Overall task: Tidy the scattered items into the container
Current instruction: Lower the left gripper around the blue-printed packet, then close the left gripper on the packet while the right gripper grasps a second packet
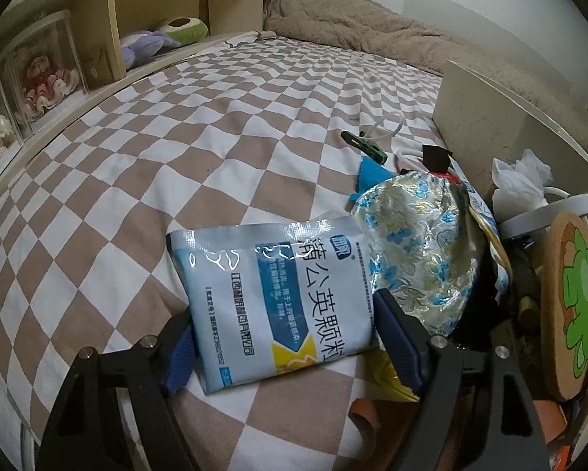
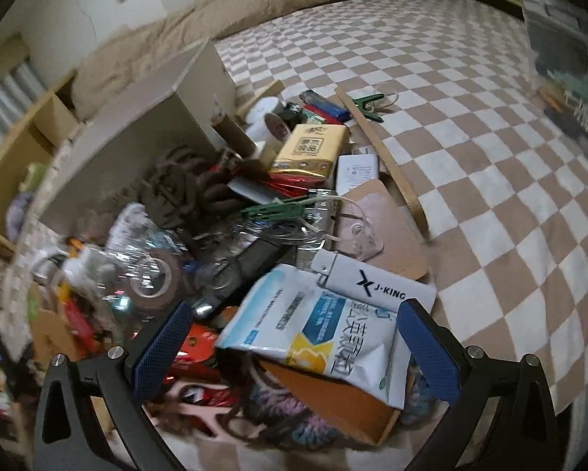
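A white and blue medicine sachet [image 1: 278, 298] lies flat on the checked bed sheet [image 1: 176, 149]. My left gripper [image 1: 284, 310] reaches down over it, and its blue pads [image 1: 180, 357] press on the sachet's two side edges. Just right of it, a silver and blue brocade pouch [image 1: 419, 247] leans at the edge of the crowded container [image 1: 486, 117]. In the right wrist view my right gripper [image 2: 296, 306] hangs open above the container's wooden rim [image 2: 384, 153]. A second sachet [image 2: 325, 325] rests loose on the pile below its fingers.
A green clip [image 1: 362, 145] with a clear loop lies on the sheet outside the container. Inside it are a cork coaster [image 1: 572, 306], crumpled tissue [image 1: 521, 180], a gold box [image 2: 313, 149], lighters [image 2: 325, 108], a tape roll [image 2: 152, 274]. Headboard shelves [image 1: 109, 39] stand at the left.
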`<act>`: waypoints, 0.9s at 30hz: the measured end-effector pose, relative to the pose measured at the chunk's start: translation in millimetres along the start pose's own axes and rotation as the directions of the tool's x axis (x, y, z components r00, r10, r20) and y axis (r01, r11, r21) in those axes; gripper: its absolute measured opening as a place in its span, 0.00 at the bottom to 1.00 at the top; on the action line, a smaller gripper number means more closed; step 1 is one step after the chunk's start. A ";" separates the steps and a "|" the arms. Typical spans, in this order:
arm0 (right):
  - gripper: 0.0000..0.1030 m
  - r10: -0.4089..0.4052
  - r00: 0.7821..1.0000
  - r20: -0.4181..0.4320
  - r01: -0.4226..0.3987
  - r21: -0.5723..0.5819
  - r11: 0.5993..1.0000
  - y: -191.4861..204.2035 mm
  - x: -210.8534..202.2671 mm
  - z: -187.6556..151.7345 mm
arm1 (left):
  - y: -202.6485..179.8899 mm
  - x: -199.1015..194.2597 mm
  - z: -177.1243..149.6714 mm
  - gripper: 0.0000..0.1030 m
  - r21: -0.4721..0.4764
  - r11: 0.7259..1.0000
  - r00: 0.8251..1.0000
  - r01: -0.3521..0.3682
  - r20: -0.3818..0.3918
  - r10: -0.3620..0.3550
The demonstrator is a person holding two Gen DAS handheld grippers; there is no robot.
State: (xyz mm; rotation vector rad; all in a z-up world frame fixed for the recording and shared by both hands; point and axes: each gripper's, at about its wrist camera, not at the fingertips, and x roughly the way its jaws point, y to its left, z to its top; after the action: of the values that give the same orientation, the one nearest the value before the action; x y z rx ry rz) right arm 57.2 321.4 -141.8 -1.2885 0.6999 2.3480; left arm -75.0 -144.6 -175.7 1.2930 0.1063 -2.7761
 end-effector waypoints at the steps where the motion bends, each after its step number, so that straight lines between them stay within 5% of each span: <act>1: 1.00 -0.012 1.000 0.000 0.012 -0.003 1.000 -0.9 1.5 0.2 | 0.2 -0.2 -0.5 0.79 -0.001 1.000 1.000 0.002 0.003 -0.002; 9: 1.00 0.003 1.000 -0.027 -0.001 0.096 0.995 -24.1 14.5 -11.9 | 0.1 -0.6 -3.0 0.79 -0.004 1.000 1.000 0.012 0.018 -0.012; 27: 0.89 -0.095 0.989 0.109 0.102 -0.057 0.993 -32.6 -1.2 -18.0 | -0.4 -0.3 -3.0 0.79 -0.002 1.000 1.000 0.010 0.019 -0.010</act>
State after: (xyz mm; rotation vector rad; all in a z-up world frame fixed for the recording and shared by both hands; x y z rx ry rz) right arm 87.4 337.1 -157.0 -1.1857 0.5216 2.3548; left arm -72.6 -143.9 -177.4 1.2682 0.1158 -2.7956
